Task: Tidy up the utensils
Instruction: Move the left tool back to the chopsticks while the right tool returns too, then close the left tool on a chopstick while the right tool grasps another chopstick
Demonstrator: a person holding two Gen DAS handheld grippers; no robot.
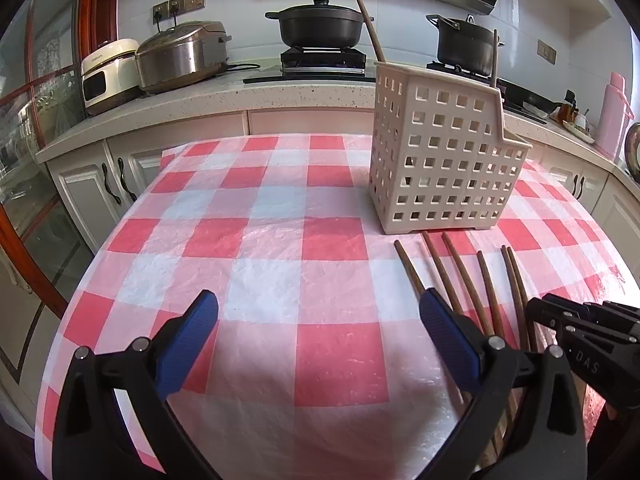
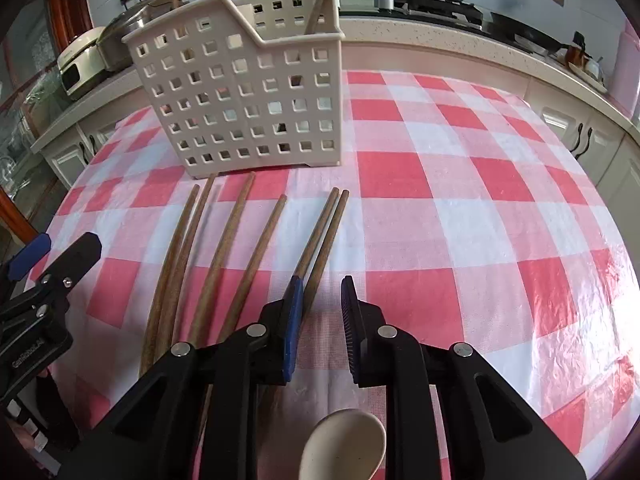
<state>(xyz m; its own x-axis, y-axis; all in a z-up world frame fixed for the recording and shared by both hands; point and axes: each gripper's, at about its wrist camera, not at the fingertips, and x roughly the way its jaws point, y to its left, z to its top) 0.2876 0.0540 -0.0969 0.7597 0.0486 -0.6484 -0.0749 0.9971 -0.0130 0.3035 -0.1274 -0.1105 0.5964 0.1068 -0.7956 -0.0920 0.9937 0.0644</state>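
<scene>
Six chopsticks left to collect

My right gripper (image 2: 322,308), jaws narrowed yet grasping nothing, straddles the rightmost chopstick pair (image 2: 326,232). I'd centre, then pinch both. Left gripper (image 1: 318,320) hangs released. Basket (image 2: 240,92) stands just beyond on the table (image 2: 460,200).

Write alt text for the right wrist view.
The right gripper, jaws narrowly apart, hangs over the near ends of six wooden chopsticks on a red-checked tablecloth. Behind them stands a beige perforated utensil caddy; a beige spoon lies below.
</scene>
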